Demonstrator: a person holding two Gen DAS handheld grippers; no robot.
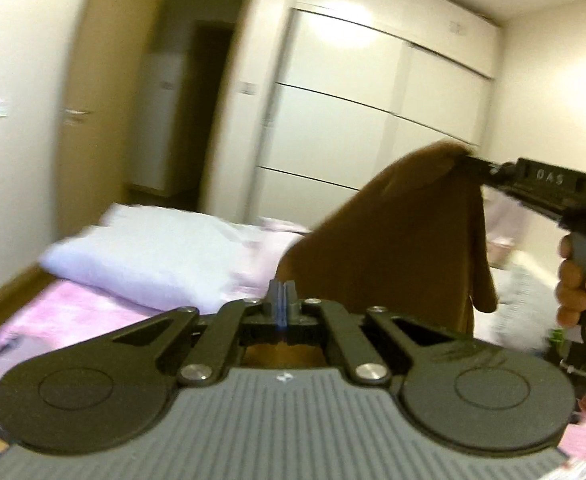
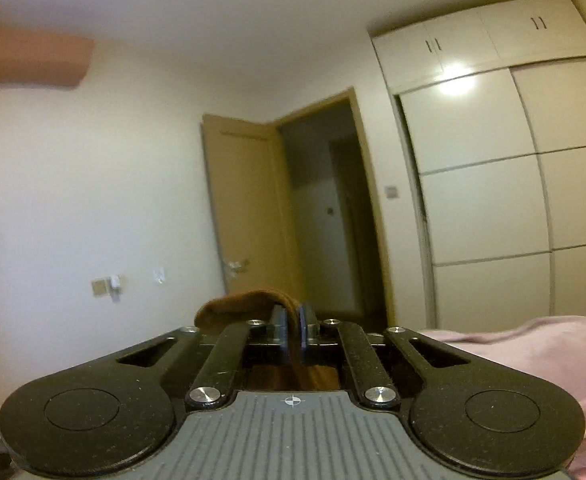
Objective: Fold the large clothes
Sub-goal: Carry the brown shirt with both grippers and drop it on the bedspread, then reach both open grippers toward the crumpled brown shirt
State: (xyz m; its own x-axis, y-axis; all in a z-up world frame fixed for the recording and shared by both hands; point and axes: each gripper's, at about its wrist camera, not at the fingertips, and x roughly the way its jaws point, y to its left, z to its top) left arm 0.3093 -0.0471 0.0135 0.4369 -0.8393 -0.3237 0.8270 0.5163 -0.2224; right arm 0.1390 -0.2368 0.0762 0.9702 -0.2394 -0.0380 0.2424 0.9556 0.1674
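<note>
A brown garment hangs in the air over the bed, stretched between both grippers. In the left wrist view my right gripper comes in from the right, held by a hand, and is shut on the garment's top corner. The cloth slopes down to my left gripper, whose fingers are pressed together at its lower edge, with brown cloth showing beneath them. In the right wrist view my right gripper is shut on a brown fold that bulges to the left of the fingers.
A bed with a pink sheet and a white pillow lies below. A white sliding wardrobe stands behind it, with an open wooden door and a dark doorway to the left. The pink bedding also shows at the right.
</note>
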